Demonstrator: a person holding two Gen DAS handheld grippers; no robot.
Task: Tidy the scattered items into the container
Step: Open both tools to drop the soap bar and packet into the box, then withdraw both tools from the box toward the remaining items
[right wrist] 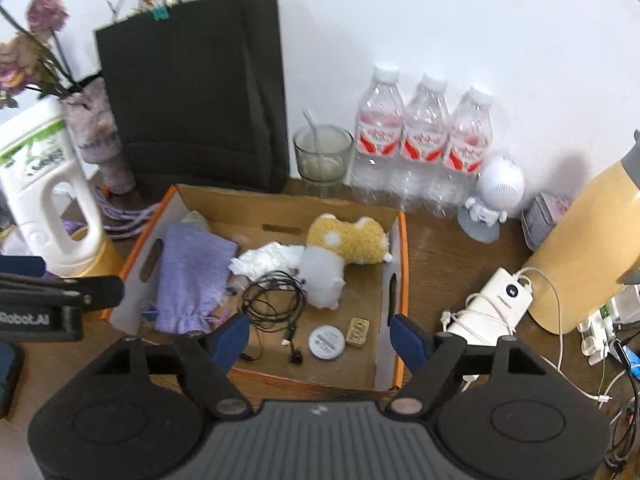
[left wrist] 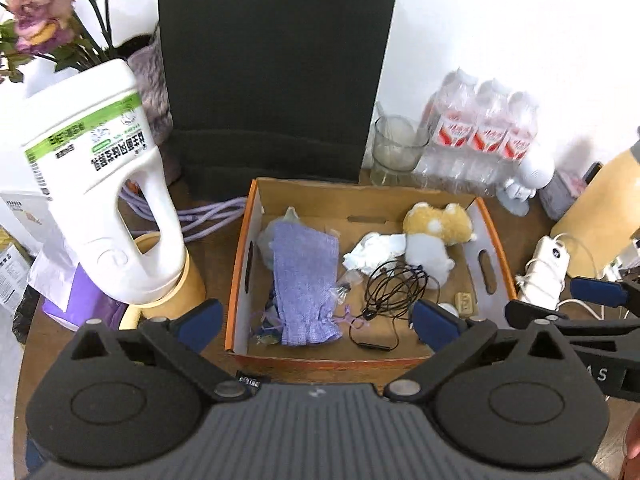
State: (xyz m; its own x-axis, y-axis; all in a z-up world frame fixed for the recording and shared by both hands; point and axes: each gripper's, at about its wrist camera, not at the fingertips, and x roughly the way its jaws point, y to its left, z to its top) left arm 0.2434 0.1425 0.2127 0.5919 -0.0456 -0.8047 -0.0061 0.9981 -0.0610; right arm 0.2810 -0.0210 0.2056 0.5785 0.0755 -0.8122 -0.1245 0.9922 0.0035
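Note:
An open cardboard box [left wrist: 362, 190] [right wrist: 280, 202] with orange edges sits on the wooden table. Inside lie a purple drawstring pouch [left wrist: 306, 280] [right wrist: 190, 276], a yellow and white plush dog [left wrist: 434, 236] [right wrist: 340, 252], crumpled white tissue [left wrist: 374, 252] [right wrist: 266, 258], a black earphone cable [left wrist: 394, 292] [right wrist: 272, 300], a round grey tin [right wrist: 327, 343] and a small gold bar [right wrist: 357, 332]. My left gripper [left wrist: 318, 326] hangs above the box's near side, open and holding nothing. My right gripper [right wrist: 320, 340] is open over the box's near right part, also with nothing between its fingers.
A black paper bag [left wrist: 276, 80] [right wrist: 192, 92] stands behind the box. A white detergent jug [left wrist: 104, 184] and dried flowers [left wrist: 40, 12] are at left. A glass [right wrist: 322, 154], water bottles [right wrist: 424, 140], a white speaker [right wrist: 500, 188], a power bank [right wrist: 496, 300] and a tan flask [right wrist: 588, 248] crowd the right.

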